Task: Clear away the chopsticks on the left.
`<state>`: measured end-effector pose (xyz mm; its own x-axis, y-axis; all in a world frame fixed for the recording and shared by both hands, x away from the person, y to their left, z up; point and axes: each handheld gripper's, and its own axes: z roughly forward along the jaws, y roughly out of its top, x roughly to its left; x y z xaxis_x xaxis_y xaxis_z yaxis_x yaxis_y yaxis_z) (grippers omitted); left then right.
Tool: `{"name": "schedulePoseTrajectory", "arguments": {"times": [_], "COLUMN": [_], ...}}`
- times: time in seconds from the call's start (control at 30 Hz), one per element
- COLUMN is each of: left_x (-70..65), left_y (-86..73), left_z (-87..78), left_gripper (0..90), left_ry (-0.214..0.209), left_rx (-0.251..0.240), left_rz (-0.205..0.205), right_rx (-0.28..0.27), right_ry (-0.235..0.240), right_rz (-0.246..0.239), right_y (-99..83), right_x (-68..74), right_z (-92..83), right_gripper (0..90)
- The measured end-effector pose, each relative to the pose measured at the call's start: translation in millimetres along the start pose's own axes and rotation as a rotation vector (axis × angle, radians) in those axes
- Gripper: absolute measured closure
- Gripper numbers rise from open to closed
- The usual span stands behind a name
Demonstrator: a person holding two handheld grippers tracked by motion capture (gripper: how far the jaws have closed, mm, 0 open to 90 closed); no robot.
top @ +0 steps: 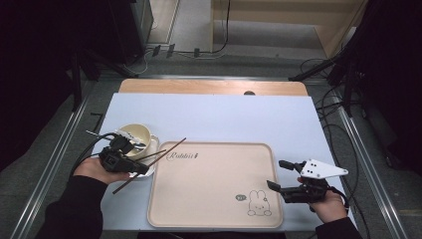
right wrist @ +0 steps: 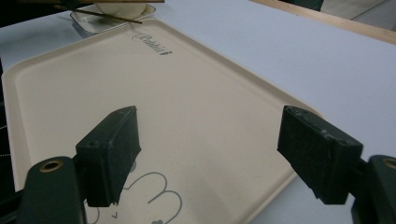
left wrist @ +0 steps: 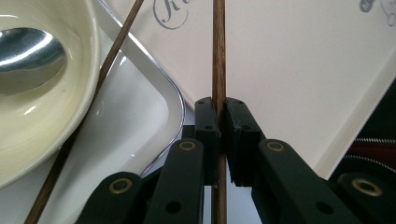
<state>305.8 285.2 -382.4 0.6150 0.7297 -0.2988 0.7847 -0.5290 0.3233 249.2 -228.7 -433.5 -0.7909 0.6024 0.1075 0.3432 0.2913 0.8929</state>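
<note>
1. The left gripper (top: 130, 162) sits at the left edge of the beige tray (top: 214, 219), over the small white dish (left wrist: 135, 116) on the desk (top: 224, 114).
2. Its jaws are closed tight on one chopstick (left wrist: 218, 56). In the left gripper view the stick runs straight up between the two pads, out over the tray's lettered corner.
3. In the high view that held chopstick (top: 171, 146) slants from the gripper up and to the right across the tray's upper left corner.
4. A second chopstick (left wrist: 108, 60) lies free, leaning along the rim of the cream bowl (left wrist: 42, 116) and across the white dish.
5. A metal spoon (left wrist: 28, 58) rests inside the bowl.
6. The right gripper (top: 276, 175) is at the tray's right edge, near the rabbit drawing (top: 260, 203). Its jaws stand wide apart with nothing between them; the right gripper view shows bare tray surface in the gap.
7. The two grippers are well apart, on opposite sides of the tray.
</note>
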Motion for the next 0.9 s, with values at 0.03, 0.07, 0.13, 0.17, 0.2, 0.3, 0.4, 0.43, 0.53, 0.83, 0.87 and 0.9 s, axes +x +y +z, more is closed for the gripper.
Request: {"name": "schedulePoseTrajectory", "arguments": {"times": [0.03,0.07,0.13,0.17,0.2,0.3,0.4,0.43,0.53,0.83,0.87,0.9], "left_x": [-1.5,-3.2,-7.3,-8.6,-10.0,-13.7,-17.0,-18.7,-22.8,-34.7,-36.1,-37.4], "left_y": [0.8,1.6,2.7,3.1,3.5,4.9,6.1,7.0,8.6,9.2,8.8,8.6], "left_z": [1.7,4.4,10.6,13.0,15.6,21.4,25.3,27.3,32.0,48.7,51.5,54.6], "left_gripper": [85.1,85.1,85.1,85.1,85.1,85.0,85.1,85.1,85.1,85.0,85.0,85.0], "left_ry": [0.007,0.003,-0.003,-0.004,0.002,0.019,0.007,0.016,0.019,-0.016,-0.019,-0.023], "left_rx": [0.007,0.007,0.003,0.007,0.005,0.015,0.003,0.01,0.008,-0.014,-0.016,-0.013], "left_rz": [-0.004,-0.009,-0.037,-0.047,-0.056,-0.083,-0.108,-0.114,-0.127,-0.151,-0.153,-0.156], "right_rx": [-0.005,-0.005,-0.008,-0.008,-0.006,-0.007,-0.008,-0.008,-0.008,-0.009,-0.009,-0.009], "right_ry": [-0.003,-0.002,-0.004,-0.004,-0.004,-0.005,-0.006,-0.004,-0.005,-0.007,-0.007,-0.008], "right_rz": [-0.006,-0.006,-0.008,-0.009,-0.008,-0.007,-0.01,-0.01,-0.011,-0.011,-0.014,-0.012], "right_y": [0.3,0.5,0.8,0.8,0.7,0.7,0.8,0.9,1.0,1.0,1.0,1.2], "right_x": [0.0,0.1,0.5,0.5,0.5,0.3,0.5,0.7,0.8,0.2,0.1,0.3], "right_z": [-0.3,-0.6,-0.9,-1.0,-1.0,-0.9,-1.1,-1.3,-1.4,-1.4,-1.5,-1.8], "right_gripper": [20.9,20.9,20.9,20.9,20.9,20.9,20.9,20.9,20.9,20.9,20.9,20.9]}}
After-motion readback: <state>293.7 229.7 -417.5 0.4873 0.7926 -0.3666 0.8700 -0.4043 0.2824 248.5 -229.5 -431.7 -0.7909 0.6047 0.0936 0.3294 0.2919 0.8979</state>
